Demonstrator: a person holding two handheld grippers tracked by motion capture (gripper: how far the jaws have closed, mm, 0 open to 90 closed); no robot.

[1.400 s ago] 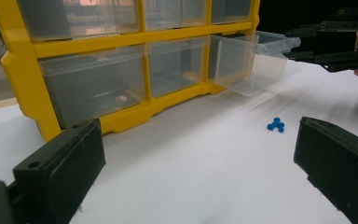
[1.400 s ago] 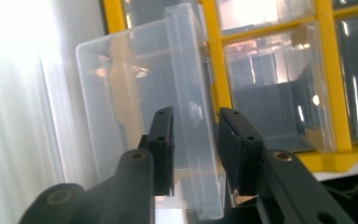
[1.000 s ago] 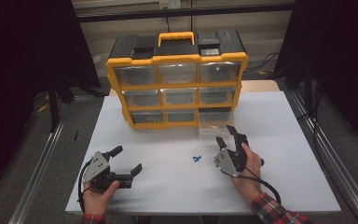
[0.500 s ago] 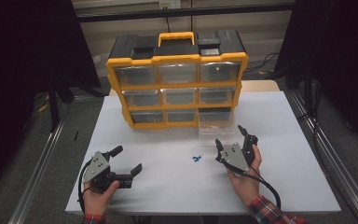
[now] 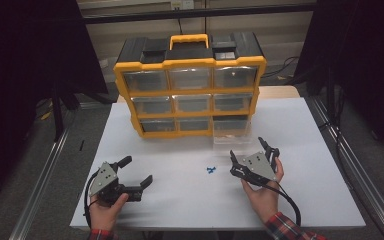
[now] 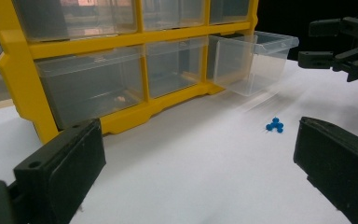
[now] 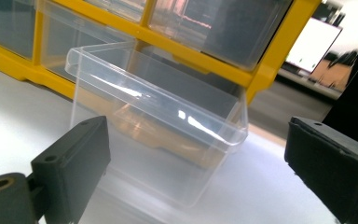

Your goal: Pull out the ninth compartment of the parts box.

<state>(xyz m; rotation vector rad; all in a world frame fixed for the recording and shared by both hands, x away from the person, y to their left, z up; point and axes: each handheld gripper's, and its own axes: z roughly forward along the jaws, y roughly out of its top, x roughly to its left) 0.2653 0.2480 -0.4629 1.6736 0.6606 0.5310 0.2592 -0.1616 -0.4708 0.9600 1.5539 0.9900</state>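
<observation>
Centrally, blue pins (image 5: 210, 170) on table (image 5: 305, 130), between spread-jawed left gripper (image 5: 136, 173) and right gripper (image 5: 250, 155).

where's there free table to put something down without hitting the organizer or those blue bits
Bare white table lies right of the pulled-out clear drawer, out to the right edge. Another free patch sits between the left gripper and the blue pieces, in front of the yellow organizer. It is crowded around the drawer, the blue pieces and the right gripper.

A white table (image 5: 305, 125) is standing on a grey floor (image 5: 25, 165), with metal rails (image 5: 37, 185) running along both sides. Black curtains (image 5: 25, 55) are hanging at far left and right, flanking a pale slatted wall (image 5: 290, 35).
</observation>
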